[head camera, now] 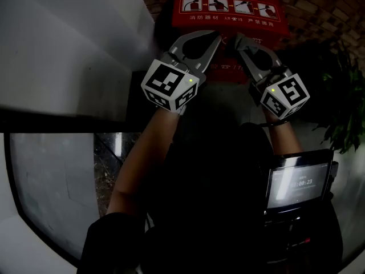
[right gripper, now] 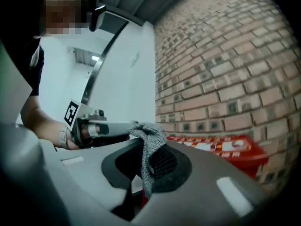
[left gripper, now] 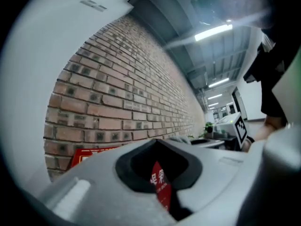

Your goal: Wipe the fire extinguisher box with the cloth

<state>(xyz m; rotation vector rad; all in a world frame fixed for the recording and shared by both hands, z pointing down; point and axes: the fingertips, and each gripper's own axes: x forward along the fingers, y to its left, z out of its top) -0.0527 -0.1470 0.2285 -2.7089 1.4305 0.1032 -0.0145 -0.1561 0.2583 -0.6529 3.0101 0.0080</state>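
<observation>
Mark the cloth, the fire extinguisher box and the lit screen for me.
cloth point(right gripper: 145, 145): right gripper view, grey fold between the jaws.
fire extinguisher box point(head camera: 228, 7): head view, red top panel with pictograms.
lit screen point(head camera: 297, 184): head view, middle of display.

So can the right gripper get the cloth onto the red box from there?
Probably yes. The right gripper holds the cloth, and the box is just ahead of its jaws with nothing between. The left gripper is off to the side, not blocking.
</observation>
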